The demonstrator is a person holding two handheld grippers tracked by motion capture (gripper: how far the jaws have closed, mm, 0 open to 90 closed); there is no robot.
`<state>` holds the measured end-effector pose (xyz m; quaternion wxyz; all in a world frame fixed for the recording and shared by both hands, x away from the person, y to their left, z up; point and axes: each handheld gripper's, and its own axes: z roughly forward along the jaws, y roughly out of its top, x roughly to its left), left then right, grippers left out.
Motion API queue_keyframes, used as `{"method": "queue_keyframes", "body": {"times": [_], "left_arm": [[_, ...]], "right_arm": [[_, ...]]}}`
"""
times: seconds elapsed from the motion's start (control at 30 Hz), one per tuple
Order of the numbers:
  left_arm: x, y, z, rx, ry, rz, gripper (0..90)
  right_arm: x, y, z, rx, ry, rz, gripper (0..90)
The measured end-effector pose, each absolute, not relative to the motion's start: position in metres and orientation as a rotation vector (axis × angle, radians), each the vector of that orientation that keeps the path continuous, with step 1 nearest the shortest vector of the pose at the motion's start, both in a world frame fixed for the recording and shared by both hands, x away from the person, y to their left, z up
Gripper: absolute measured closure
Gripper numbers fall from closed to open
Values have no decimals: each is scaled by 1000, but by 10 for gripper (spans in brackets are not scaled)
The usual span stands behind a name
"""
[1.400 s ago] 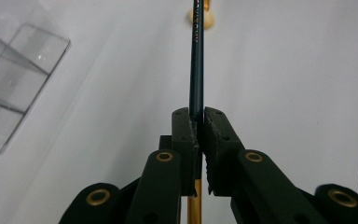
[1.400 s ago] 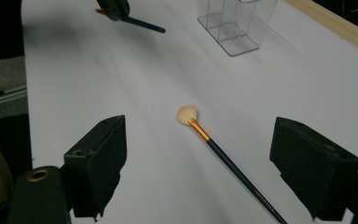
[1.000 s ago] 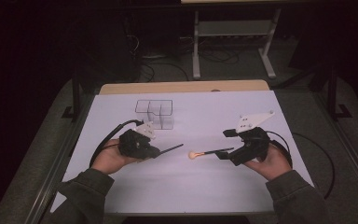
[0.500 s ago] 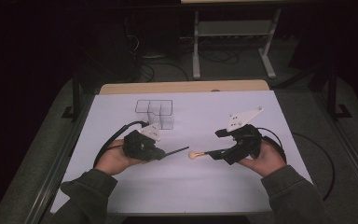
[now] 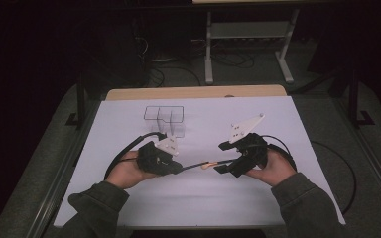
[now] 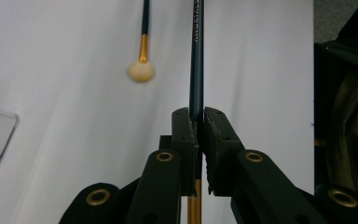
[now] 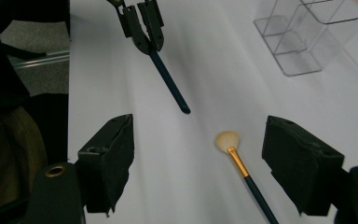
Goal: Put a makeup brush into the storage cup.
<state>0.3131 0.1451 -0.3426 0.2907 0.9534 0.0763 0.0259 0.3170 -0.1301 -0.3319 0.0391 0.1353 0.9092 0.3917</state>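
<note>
My left gripper (image 6: pixel 196 116) is shut on the dark teal handle of a brush (image 6: pixel 196 56), which sticks out forward past the jaws. In the high view that left gripper (image 5: pixel 179 168) sits left of centre, with the held handle (image 5: pixel 192 166) pointing right. A second brush (image 7: pixel 235 156) with a cream head, gold ferrule and dark handle lies on the white sheet. My right gripper (image 7: pixel 200 128) is open, its jaws just closing a little, with the lying brush between them nearer one jaw and untouched. In the high view the right gripper (image 5: pixel 224 162) hovers over that brush (image 5: pixel 206 166).
A clear plastic organiser (image 5: pixel 164 119) with several compartments stands behind the hands. The white sheet (image 5: pixel 278 129) covers the table, whose wooden far edge (image 5: pixel 193 92) shows behind it. Black cables trail from both grippers, one looping off the right side (image 5: pixel 347 168).
Both hands have moved inward toward the middle of the sheet. The right jaws now straddle the lying brush, which has stayed in place. The left grip on its brush is unchanged.
</note>
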Motion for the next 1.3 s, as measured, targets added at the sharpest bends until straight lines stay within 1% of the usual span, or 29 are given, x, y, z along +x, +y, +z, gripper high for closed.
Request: {"method": "queue_keyframes", "body": {"times": [0.2, 0.27, 0.4, 0.57, 0.6, 0.63, 0.7, 0.73, 0.83, 0.87, 0.9, 1.0, 1.17, 1.3], "left_arm": [[306, 133, -343, 2544, 134, 62, 833], [305, 131, -343, 2544, 126, 61, 833], [302, 122, -345, 2543, 84, 54, 833], [296, 114, -345, 2551, 37, 45, 833], [296, 113, -345, 2547, 34, 42, 833], [296, 113, -345, 2547, 34, 42, 833], [295, 109, -347, 2547, 21, 36, 833], [295, 109, -347, 2547, 21, 36, 833], [294, 106, -346, 2543, 7, 31, 833], [294, 106, -346, 2543, 7, 31, 833], [294, 106, -345, 2538, 1, 30, 833], [292, 104, -345, 2540, -11, 15, 833], [291, 101, -345, 2548, -33, 16, 833], [291, 99, -343, 2550, -45, 16, 833]], "right_arm": [[317, -122, -335, 350, 2848, 1178, 301], [317, -120, -337, 338, 2855, 1173, 306], [316, -114, -341, 264, 2896, 1137, 369], [312, -112, -342, 247, 2945, 1110, 456], [312, -112, -343, 233, 2953, 1112, 476], [312, -112, -343, 233, 2953, 1112, 476], [311, -109, -346, 206, 2979, 1112, 518], [311, -109, -346, 206, 2979, 1112, 518], [310, -106, -348, 176, 3015, 1090, 575], [310, -106, -348, 176, 3015, 1090, 575], [310, -108, -348, 171, 3018, 1098, 611], [310, -108, -348, 163, 3019, 1105, 648], [307, -105, -349, 122, 3031, 1111, 707], [306, -101, -352, 114, 3053, 1104, 717]]}}
